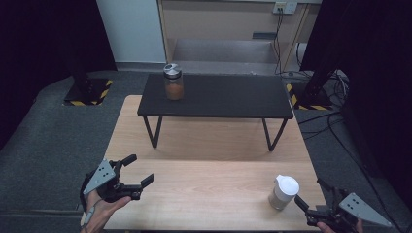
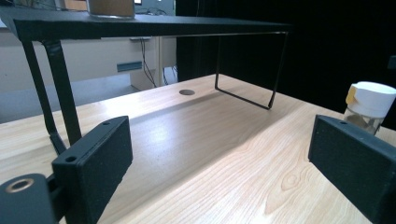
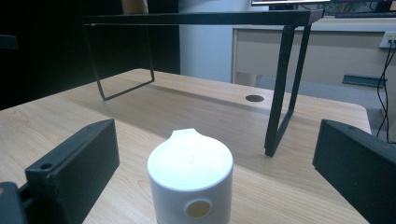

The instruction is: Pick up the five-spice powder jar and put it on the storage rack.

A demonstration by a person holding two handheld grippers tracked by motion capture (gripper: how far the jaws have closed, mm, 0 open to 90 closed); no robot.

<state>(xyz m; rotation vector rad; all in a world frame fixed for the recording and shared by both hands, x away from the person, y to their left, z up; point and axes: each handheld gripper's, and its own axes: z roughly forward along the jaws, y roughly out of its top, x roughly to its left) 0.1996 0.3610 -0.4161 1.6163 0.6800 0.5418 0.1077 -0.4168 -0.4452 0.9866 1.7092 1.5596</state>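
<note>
White plastic caps the small container [image 1: 283, 191] that my right gripper [image 1: 316, 199] is lined up on: it stands upright on the wooden table [image 1: 209, 145] near the front right corner, and in the right gripper view it sits between my 2 jaws [image 3: 190, 179], which stand wide apart with clear gaps on both sides, not pressing it. I hold that gripper low and level so the pads would meet the body below the lid, which I judge the surest place to pinch. My left gripper [image 1: 137, 170] hovers over the front left of the table, well apart from the container, its jaws spread too with nothing between them; in the left gripper view they frame bare wood, with the container [image 2: 369, 105] off to the far side. I keep it back, I think, to leave the right side free. Farther off, a black raised shelf [image 1: 216, 97] stands on thin metal legs across the table, and a glass jar [image 1: 173, 81] with a metal lid and brownish contents stands on its left end, perhaps where this container belongs.
</note>
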